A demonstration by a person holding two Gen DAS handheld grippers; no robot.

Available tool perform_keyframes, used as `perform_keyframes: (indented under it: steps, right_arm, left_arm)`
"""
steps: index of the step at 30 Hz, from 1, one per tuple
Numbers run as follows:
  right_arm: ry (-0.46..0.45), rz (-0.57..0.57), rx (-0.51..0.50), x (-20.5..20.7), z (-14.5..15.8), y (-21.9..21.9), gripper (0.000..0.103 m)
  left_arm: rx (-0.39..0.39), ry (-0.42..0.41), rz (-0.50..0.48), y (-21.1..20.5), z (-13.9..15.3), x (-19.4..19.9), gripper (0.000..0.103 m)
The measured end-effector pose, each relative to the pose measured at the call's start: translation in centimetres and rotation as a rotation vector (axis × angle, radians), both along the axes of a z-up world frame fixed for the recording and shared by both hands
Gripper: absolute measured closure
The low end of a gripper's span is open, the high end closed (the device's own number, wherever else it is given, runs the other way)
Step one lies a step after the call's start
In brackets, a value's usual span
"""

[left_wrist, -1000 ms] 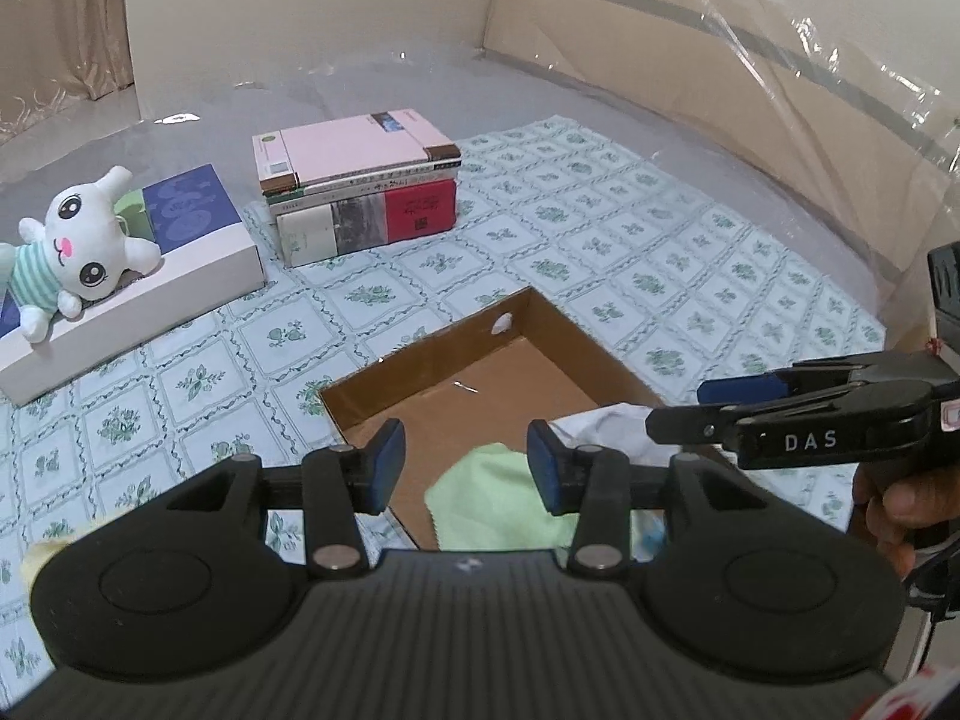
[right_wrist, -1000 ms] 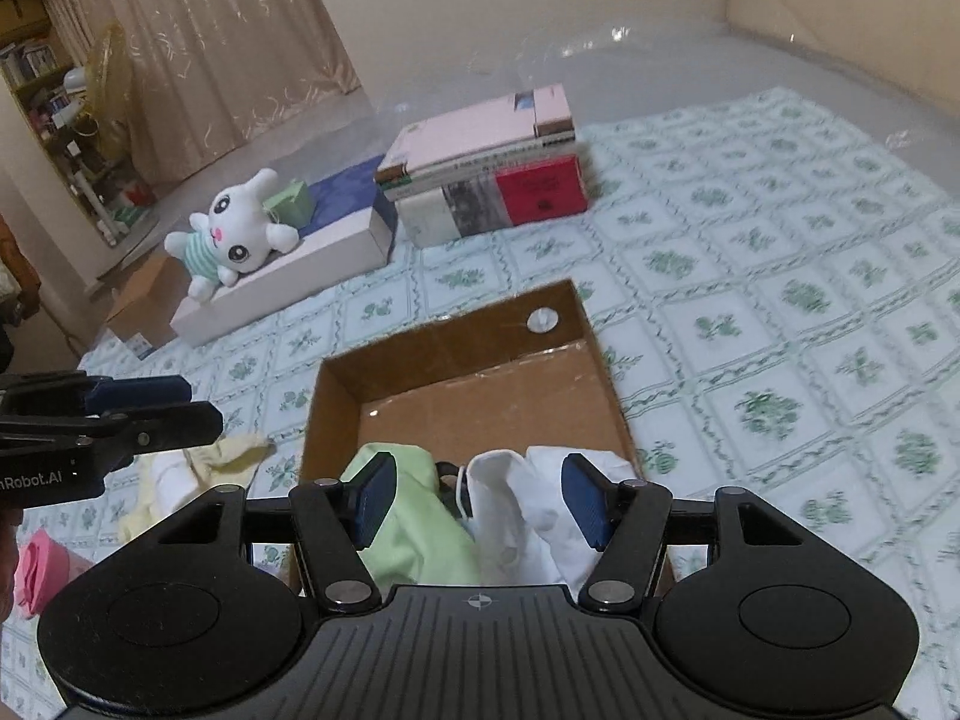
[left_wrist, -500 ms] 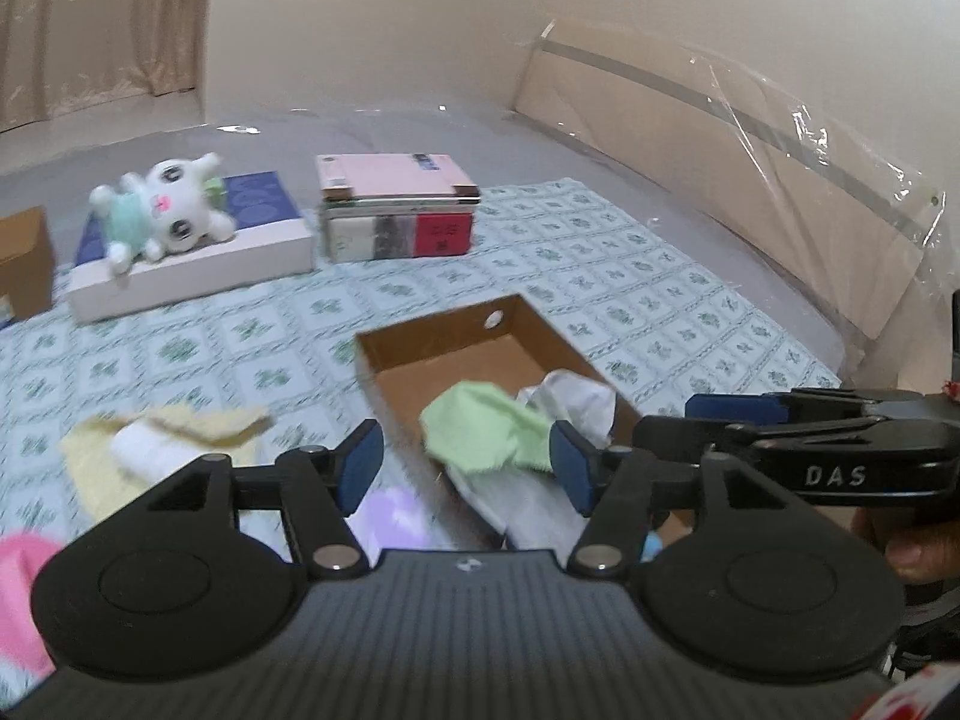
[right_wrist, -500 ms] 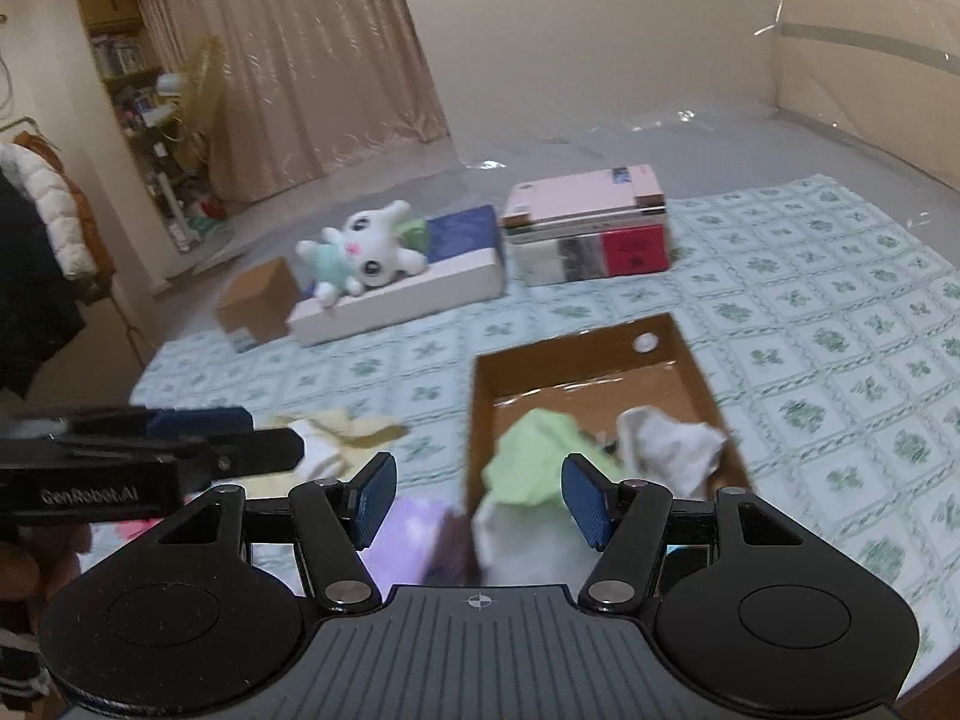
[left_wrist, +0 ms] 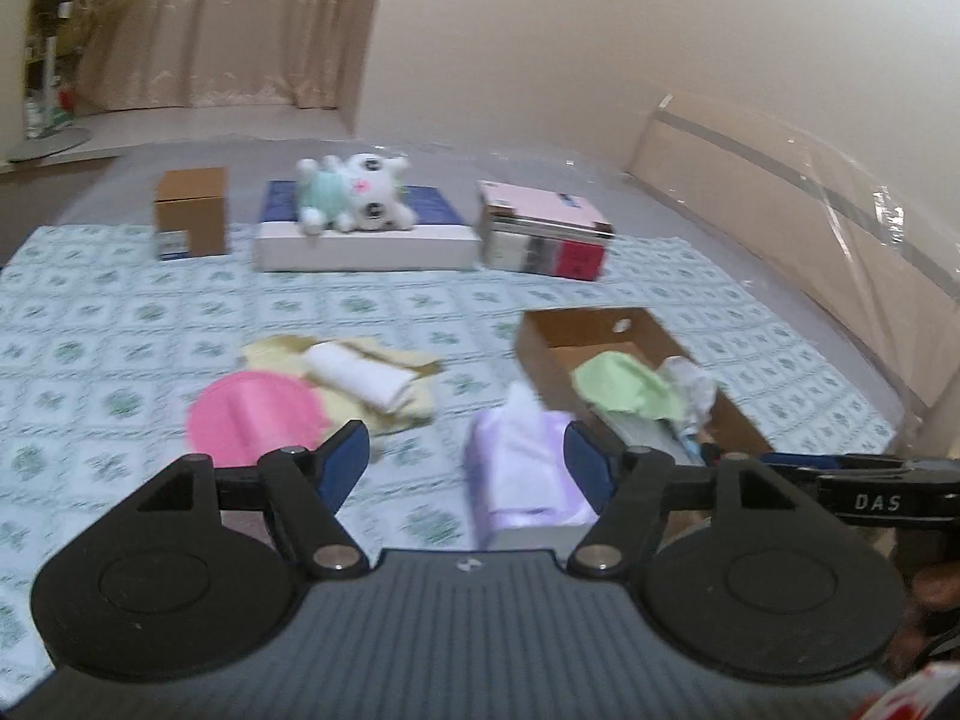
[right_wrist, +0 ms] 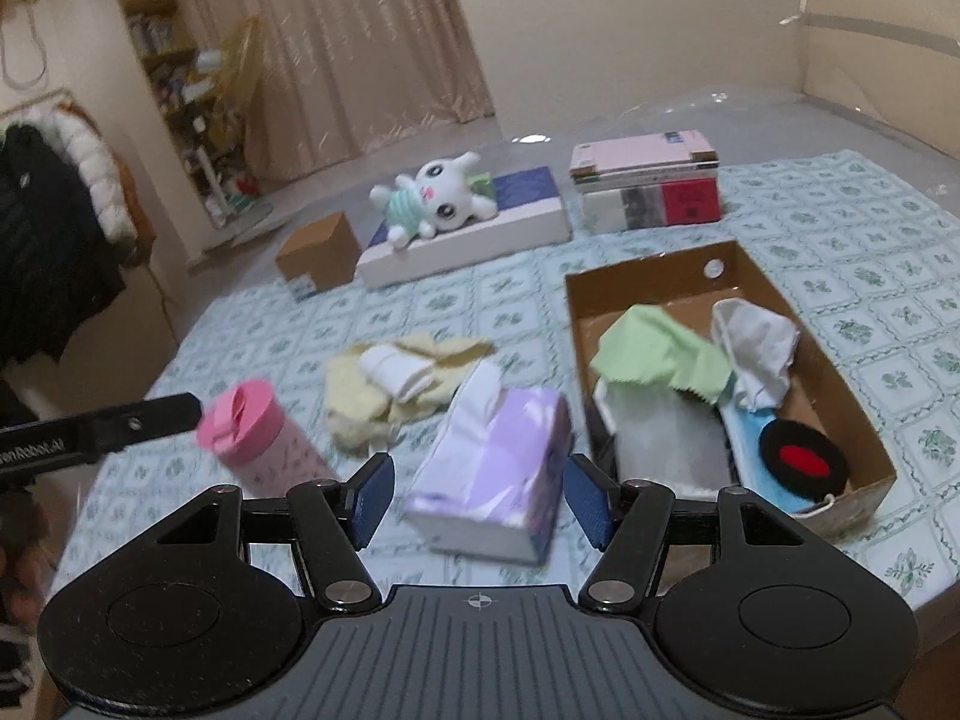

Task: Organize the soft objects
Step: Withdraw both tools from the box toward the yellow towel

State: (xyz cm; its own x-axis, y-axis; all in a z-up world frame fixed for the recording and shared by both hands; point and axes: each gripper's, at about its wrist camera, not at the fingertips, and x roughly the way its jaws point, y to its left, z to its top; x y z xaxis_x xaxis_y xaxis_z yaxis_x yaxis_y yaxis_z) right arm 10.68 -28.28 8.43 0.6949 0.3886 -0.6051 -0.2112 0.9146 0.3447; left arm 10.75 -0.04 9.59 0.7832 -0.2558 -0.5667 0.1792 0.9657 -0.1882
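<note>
While both grippers are held wide apart and empty, the purple tissue pack (right_wrist: 498,468) is seen lying on the patterned cloth (right_wrist: 522,300) between the right gripper (right_wrist: 478,498) fingers, left of the cardboard box (right_wrist: 864,420); the left gripper (left_wrist: 462,467) is held above it.

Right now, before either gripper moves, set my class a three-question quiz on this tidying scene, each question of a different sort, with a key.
1. True or false: the right gripper is shut on the tissue pack.
2. Which lies inside the cardboard box? A) green cloth B) pink cup C) plush bunny
3. Fill in: the white rolled cloth rests on a ____ cloth.

Key: 1 false, its jaws are open; 2 A; 3 yellow.
</note>
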Motion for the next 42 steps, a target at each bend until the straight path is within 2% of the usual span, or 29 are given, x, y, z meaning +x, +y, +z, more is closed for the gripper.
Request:
perform_keyframes:
  steps: [4,10,25,30,33,42]
  right_arm:
    - [-0.01,0.033,-0.041,-0.8,-0.2,1.9,0.04]
    - [-0.026,0.079,-0.07,-0.9,-0.3,4.3,0.04]
    - [-0.014,0.105,-0.099,0.2,-0.9,5.9,0.04]
    - [-0.014,0.134,-0.122,1.6,-1.1,6.6,0.04]
    - [-0.032,0.179,-0.151,2.8,-1.2,7.3,0.04]
    - [-0.05,0.341,-0.36,7.9,-2.2,10.5,0.04]
  left_arm:
    - [0.062,-0.04,0.059,2.3,-0.3,-1.9,0.035]
    - [0.106,-0.058,0.098,3.9,-0.5,-3.4,0.035]
    - [0.117,-0.046,0.067,5.2,-1.3,-3.2,0.035]
    - [0.114,-0.029,0.021,6.5,-0.9,-2.3,0.035]
    - [0.142,-0.028,0.007,7.5,-0.1,-1.4,0.035]
    - [0.233,-0.009,-0.064,11.0,1.3,3.9,0.034]
